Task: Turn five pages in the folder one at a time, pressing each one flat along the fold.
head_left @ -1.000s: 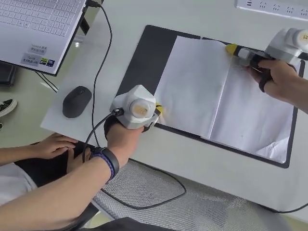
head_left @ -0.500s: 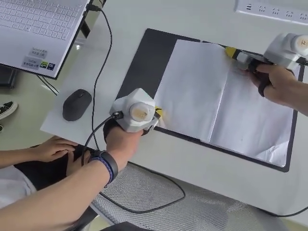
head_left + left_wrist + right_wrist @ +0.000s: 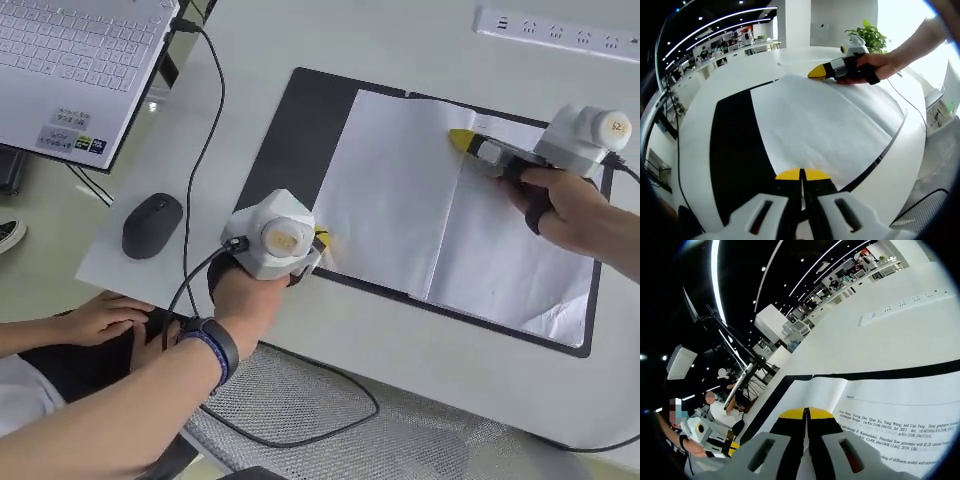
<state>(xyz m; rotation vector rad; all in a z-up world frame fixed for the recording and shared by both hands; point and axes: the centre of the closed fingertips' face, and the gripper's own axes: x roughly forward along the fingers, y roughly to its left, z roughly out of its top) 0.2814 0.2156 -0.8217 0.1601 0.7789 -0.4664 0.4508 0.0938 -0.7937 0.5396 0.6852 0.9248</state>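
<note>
Open folder on the white table, one gripper at each end of the left page.

The folder [image 3: 300, 130] lies open and flat on the table [image 3: 400, 40], its black cover showing past the left page [image 3: 385, 190]. The right page [image 3: 510, 270], which carries printed text, is creased at its near outer corner. The left gripper [image 3: 320, 240] has its yellow-tipped fingers together, with the tips at the near outer edge of the left page; whether any paper is caught between them cannot be told. The right gripper [image 3: 462, 141] also has its fingers together, and they lie low over the paper at the far end of the fold [image 3: 447, 215]. A laptop [image 3: 70, 60], a dark mouse [image 3: 152, 225] and a black cable [image 3: 205, 130] sit to the left of the folder, and a power strip [image 3: 560, 35] lies beyond it.
</note>
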